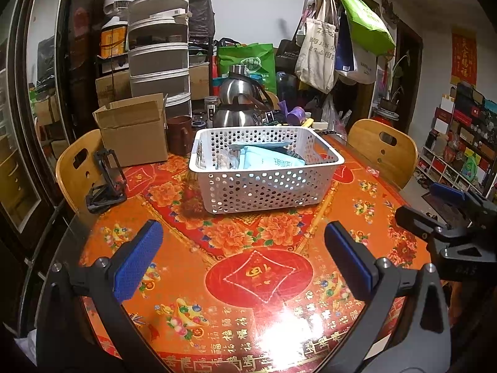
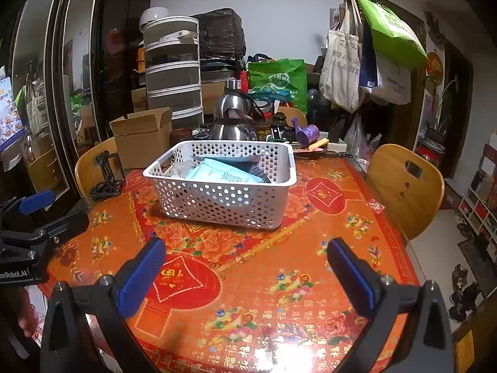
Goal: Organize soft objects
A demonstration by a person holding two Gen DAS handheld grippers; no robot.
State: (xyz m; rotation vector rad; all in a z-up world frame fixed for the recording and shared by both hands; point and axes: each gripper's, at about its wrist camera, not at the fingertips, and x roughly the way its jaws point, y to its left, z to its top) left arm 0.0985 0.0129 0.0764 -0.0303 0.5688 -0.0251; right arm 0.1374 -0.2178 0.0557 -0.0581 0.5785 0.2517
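A white perforated basket (image 1: 264,189) stands on the red-orange floral table; it also shows in the right wrist view (image 2: 223,202). Inside lie a light blue soft pack (image 1: 270,161) (image 2: 223,172), a dark knitted item (image 2: 259,172) and a clear wrapped item (image 2: 181,168). My left gripper (image 1: 243,236) is open and empty, held over the table in front of the basket. My right gripper (image 2: 245,251) is open and empty, also in front of the basket. Each gripper shows at the edge of the other's view, the right gripper (image 1: 447,211) and the left gripper (image 2: 34,217).
A cardboard box (image 1: 133,130), a brown mug (image 1: 180,135), a steel kettle (image 1: 237,99) and clutter stand behind the basket. A black phone stand (image 1: 105,180) sits at the table's left. Wooden chairs (image 1: 383,152) flank the table. Bags hang on a coat rack (image 1: 329,46).
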